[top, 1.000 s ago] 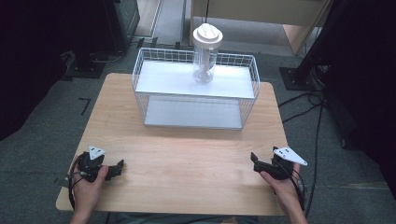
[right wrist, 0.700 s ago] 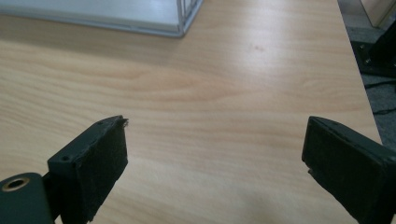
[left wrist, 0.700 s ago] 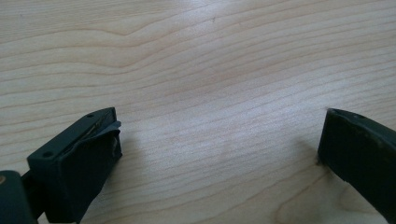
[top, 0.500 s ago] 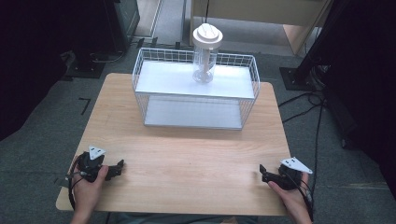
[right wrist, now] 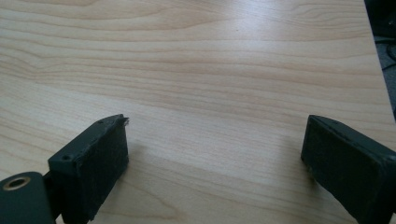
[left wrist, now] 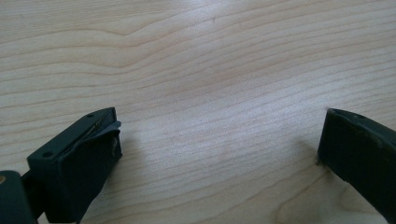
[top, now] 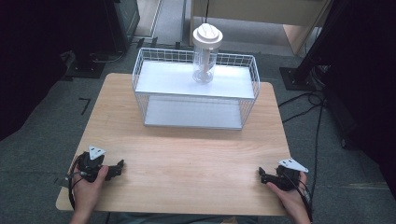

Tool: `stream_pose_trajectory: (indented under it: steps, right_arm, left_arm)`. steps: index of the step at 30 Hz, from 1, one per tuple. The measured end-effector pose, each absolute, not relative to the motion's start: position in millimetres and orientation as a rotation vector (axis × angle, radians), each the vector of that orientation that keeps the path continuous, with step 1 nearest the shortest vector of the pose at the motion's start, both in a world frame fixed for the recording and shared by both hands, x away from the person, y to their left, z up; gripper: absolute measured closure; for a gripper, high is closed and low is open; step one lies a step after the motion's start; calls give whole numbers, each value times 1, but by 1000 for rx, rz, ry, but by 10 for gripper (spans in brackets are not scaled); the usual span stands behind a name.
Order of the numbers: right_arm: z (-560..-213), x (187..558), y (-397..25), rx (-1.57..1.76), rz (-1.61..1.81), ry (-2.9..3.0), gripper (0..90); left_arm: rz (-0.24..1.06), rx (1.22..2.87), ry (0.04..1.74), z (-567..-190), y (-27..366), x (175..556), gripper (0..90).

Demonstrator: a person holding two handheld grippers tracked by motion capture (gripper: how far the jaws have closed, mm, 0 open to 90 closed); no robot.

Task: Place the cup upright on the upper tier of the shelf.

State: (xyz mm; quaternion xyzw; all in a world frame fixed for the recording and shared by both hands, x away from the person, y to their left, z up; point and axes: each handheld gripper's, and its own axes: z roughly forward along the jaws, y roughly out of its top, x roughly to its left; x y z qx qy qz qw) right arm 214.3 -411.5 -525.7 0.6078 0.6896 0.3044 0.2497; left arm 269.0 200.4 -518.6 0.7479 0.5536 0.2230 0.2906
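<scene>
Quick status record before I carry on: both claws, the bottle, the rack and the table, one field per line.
left claw: open, holding nothing, low over the table's near left corner
right claw: open, holding nothing, low over the near right corner
bottle: clear, white cap, upright on the rack's top shelf
wire rack: white, two shelves, at the table's far side
table: light wood, bare between the claws
contact: neither claw touches bottle or rack
</scene>
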Motion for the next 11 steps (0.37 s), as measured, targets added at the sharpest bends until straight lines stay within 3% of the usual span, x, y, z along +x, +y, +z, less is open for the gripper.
stream_pose_trajectory:
  steps: [11]
  right_arm:
    - [-526,215,-411,1629,838,1907,70]
  left_arm:
    - [594,1994,1476,-519,200,269,0]
